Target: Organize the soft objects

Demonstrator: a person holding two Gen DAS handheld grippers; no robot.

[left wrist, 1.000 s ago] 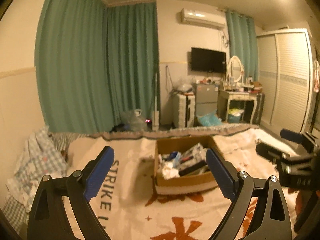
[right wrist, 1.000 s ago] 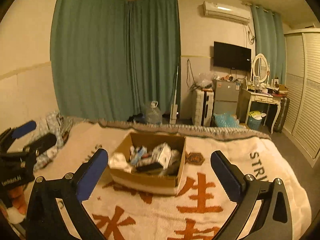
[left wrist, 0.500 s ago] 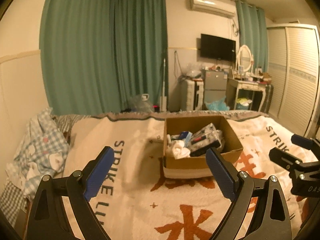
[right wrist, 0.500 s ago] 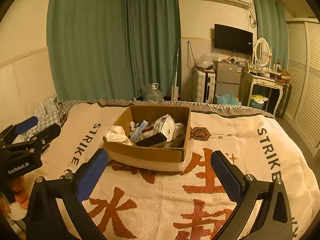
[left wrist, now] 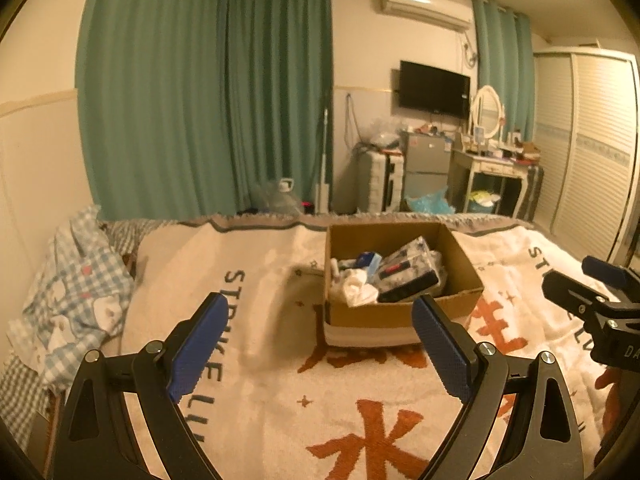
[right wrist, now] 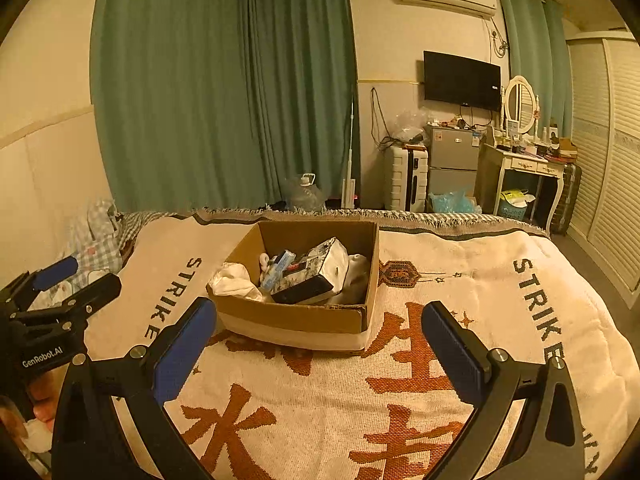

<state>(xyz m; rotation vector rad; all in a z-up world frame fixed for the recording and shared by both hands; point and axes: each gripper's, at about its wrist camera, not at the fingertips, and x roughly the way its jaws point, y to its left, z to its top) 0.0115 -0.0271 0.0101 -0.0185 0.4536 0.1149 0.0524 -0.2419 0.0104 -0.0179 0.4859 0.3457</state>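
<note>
An open cardboard box [left wrist: 464, 276] [right wrist: 296, 316] sits on a bed covered by a cream blanket with orange characters [left wrist: 360, 420] [right wrist: 400, 380]. It holds a white cloth [left wrist: 360, 290] [right wrist: 232, 282], a patterned tissue pack [left wrist: 408, 268] [right wrist: 320, 270] and small blue and white items. My left gripper [left wrist: 320, 344] is open and empty, near side of the box. My right gripper [right wrist: 320, 340] is open and empty, also short of the box. Each gripper shows at the other view's edge.
A blue checked quilt [left wrist: 72, 296] is bunched at the bed's left edge by the wall. Beyond the bed's foot are green curtains, a water jug [right wrist: 306, 196], a suitcase, a small fridge, a dressing table [right wrist: 524, 172] and a wardrobe on the right.
Both grippers have tilted down and come closer to the box, which now looks larger and lower in both views. Both stay open and empty.
</note>
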